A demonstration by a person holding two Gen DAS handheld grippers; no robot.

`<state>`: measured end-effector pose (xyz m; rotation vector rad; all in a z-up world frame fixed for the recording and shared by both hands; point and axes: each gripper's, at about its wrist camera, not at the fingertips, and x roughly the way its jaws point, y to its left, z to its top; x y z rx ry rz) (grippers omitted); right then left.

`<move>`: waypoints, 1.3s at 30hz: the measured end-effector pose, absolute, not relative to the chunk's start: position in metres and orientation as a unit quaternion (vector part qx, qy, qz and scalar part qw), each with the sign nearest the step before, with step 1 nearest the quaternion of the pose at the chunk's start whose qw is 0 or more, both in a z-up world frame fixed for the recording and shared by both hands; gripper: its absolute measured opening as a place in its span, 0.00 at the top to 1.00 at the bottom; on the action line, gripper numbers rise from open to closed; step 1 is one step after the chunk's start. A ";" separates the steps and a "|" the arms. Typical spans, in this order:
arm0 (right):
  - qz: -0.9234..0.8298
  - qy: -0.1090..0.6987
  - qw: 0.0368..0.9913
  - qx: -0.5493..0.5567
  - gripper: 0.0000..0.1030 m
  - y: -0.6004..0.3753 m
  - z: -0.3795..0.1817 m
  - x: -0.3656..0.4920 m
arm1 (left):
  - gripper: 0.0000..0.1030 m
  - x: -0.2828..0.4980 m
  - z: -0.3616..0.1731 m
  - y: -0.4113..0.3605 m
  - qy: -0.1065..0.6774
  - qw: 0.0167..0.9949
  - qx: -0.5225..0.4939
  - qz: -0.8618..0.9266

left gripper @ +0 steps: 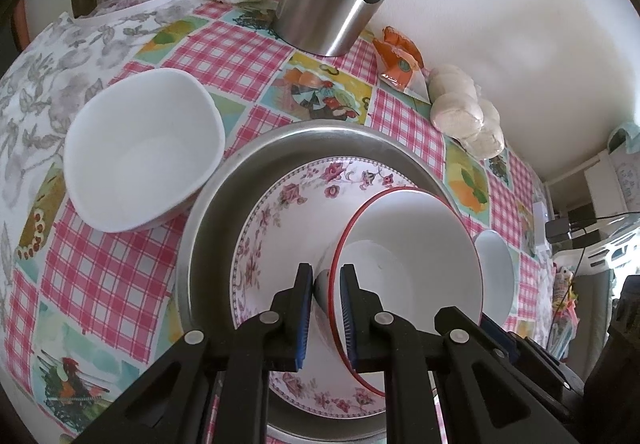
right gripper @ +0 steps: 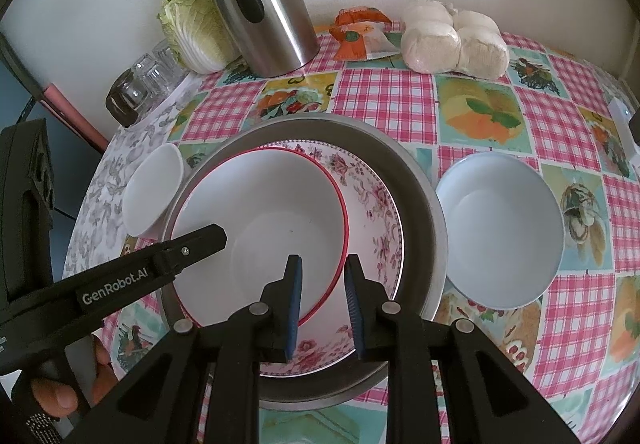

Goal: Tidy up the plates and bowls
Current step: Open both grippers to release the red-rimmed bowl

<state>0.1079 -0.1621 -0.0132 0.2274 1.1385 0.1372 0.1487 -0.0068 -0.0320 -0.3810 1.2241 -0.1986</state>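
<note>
Both tools, left (left gripper: 326, 308) and right (right gripper: 322, 308), were clamped on the red-rimmed bowl's (right gripper: 272, 212) rim above the floral plate (right gripper: 372, 196).

Glossy bowl (right gripper: 260, 228), brushed-metal tray (right gripper: 416, 180)

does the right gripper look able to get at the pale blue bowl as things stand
Probably yes: the pale blue bowl sits open beside the metal basin, nothing over it, but the right gripper currently clamps the red-rimmed bowl.

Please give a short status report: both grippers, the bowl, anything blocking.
Left gripper and right gripper shut on red-rimmed bowl, opposite rims. Bowl sits on floral plate in metal pan. Nothing blocking.
</note>
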 end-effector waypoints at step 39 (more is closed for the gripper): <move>0.019 0.514 0.855 0.063 0.24 -0.166 0.021 0.101 | 0.27 0.133 0.003 0.030 0.543 0.830 -0.127 -0.018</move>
